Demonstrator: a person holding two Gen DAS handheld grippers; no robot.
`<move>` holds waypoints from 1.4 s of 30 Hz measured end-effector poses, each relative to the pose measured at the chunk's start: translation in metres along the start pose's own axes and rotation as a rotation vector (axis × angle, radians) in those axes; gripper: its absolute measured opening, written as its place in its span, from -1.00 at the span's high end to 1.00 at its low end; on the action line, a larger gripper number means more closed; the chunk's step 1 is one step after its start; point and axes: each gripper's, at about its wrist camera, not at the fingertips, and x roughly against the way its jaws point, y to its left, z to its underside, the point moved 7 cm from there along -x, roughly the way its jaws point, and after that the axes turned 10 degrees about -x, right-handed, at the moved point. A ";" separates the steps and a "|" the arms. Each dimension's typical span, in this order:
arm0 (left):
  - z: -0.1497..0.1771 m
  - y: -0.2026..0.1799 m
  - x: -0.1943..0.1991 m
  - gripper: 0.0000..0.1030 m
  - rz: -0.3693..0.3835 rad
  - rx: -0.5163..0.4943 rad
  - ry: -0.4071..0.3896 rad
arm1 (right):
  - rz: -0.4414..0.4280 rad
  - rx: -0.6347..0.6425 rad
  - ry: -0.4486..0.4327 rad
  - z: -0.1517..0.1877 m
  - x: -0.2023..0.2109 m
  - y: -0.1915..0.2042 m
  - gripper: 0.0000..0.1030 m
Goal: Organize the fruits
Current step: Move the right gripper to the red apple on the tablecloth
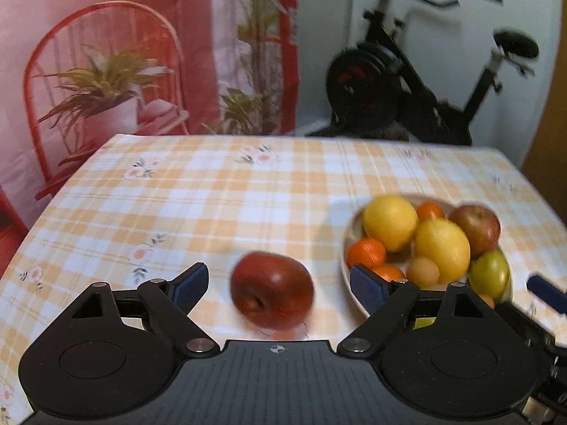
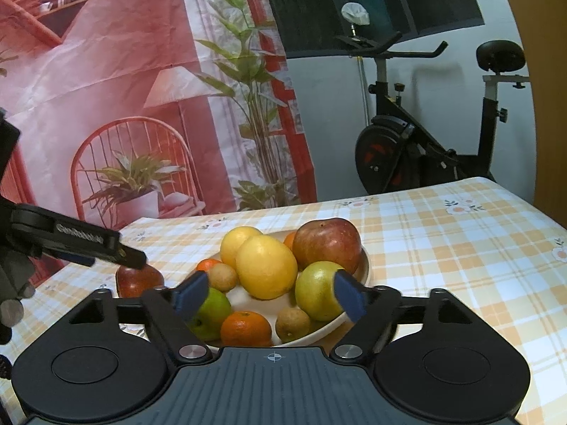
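Left wrist: red apple (image 1: 272, 290) tipped sideways.

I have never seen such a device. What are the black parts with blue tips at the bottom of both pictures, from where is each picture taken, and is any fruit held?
No robot arm is here: a person carries a two-finger gripper in each hand, and each gripper has a camera looking forward along its fingers. So one picture is from the left gripper, the other from the right gripper. The blue tips are the finger pads.

On the checked tablecloth stands a white bowl filled with lemons, oranges, apples and small brown fruits. A dark red apple lies on the cloth beside the bowl.

Nothing is held. Both grippers are open. The red apple sits between the left fingers, untouched; the right gripper hangs open over the bowl.
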 end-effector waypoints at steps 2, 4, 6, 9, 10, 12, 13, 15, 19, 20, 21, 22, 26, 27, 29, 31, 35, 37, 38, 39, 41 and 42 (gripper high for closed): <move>-0.002 0.011 0.006 -0.72 0.012 0.041 -0.040 | 0.001 0.015 0.002 0.000 0.000 0.005 -0.70; -0.005 0.021 0.011 -0.72 0.017 0.070 -0.078 | 0.012 0.045 -0.007 -0.002 0.002 0.013 -0.84; -0.007 0.031 0.017 -0.72 0.015 0.086 -0.115 | 0.044 0.082 -0.014 -0.003 0.001 0.022 -0.89; -0.010 0.043 0.022 -0.72 0.006 0.083 -0.157 | 0.106 0.141 -0.012 -0.003 -0.001 0.036 -0.92; -0.010 0.048 0.023 -0.72 0.003 0.082 -0.162 | 0.118 0.157 -0.011 -0.003 -0.002 0.040 -0.92; -0.010 0.060 0.026 -0.72 0.008 0.101 -0.178 | 0.098 0.182 -0.014 -0.003 -0.001 0.049 -0.92; -0.009 0.067 0.028 -0.72 0.015 0.117 -0.191 | 0.082 0.186 -0.019 -0.004 -0.001 0.052 -0.93; -0.008 0.081 0.031 -0.72 0.022 0.154 -0.211 | 0.065 0.182 -0.022 -0.006 -0.002 0.057 -0.94; -0.006 0.096 0.036 -0.72 -0.012 0.166 -0.235 | 0.036 0.145 -0.007 -0.010 -0.008 0.064 -0.99; -0.006 0.097 0.037 -0.72 -0.022 0.159 -0.235 | 0.029 0.137 -0.005 -0.011 -0.009 0.066 -0.99; -0.006 0.099 0.036 -0.73 -0.023 0.152 -0.234 | 0.023 0.133 -0.005 -0.012 -0.010 0.069 -0.99; -0.006 0.099 0.035 -0.73 -0.019 0.146 -0.232 | 0.019 0.135 -0.002 -0.012 -0.011 0.072 -0.99; -0.004 0.104 0.035 -0.94 -0.019 0.140 -0.238 | 0.032 0.183 0.062 -0.007 -0.022 0.090 -1.00; -0.002 0.107 0.035 -0.96 -0.024 0.136 -0.239 | 0.026 0.188 0.082 -0.004 -0.024 0.094 -0.99; 0.000 0.110 0.036 -1.00 -0.030 0.125 -0.244 | 0.005 0.186 0.101 -0.001 -0.029 0.103 -0.99; 0.001 0.114 0.036 -1.00 -0.026 0.124 -0.250 | -0.004 0.197 0.089 0.002 -0.031 0.113 -0.99; 0.006 0.120 0.035 -1.00 -0.010 0.125 -0.249 | -0.015 0.251 0.080 0.005 -0.038 0.133 -0.99; 0.008 0.122 0.034 -1.00 -0.013 0.121 -0.252 | -0.028 0.279 0.095 0.007 -0.043 0.142 -0.99; 0.009 0.123 0.034 -1.00 -0.014 0.119 -0.255 | -0.037 0.291 0.104 0.008 -0.046 0.147 -0.99; 0.009 0.124 0.034 -1.00 -0.018 0.117 -0.262 | -0.047 0.302 0.116 0.010 -0.049 0.152 -0.99; 0.009 0.125 0.036 -1.00 -0.037 0.109 -0.281 | -0.059 0.324 0.152 0.015 -0.055 0.160 -0.99; 0.009 0.126 0.037 -1.00 -0.040 0.104 -0.292 | -0.060 0.346 0.168 0.017 -0.058 0.165 -0.99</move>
